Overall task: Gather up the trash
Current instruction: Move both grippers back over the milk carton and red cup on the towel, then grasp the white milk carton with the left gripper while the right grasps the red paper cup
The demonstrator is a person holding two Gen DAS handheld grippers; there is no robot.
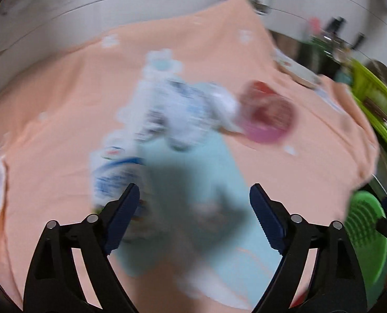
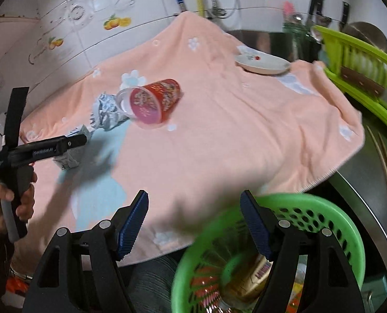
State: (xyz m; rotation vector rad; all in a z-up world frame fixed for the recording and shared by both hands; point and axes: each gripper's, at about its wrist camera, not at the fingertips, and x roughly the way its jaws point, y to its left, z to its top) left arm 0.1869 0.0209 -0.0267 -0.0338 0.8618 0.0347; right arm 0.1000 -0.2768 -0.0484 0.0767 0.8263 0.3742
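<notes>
White wall tiles [image 2: 151, 26] (some with fruit decals) rise at the far side. A steel counter [image 2: 371, 172] runs right, beneath a peach cloth [image 2: 219, 135].

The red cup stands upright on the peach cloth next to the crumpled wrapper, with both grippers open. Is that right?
Not quite: in the right wrist view the red cup lies on its side on the peach cloth, beside the crumpled wrapper. Both the left gripper and right gripper are open.
</notes>
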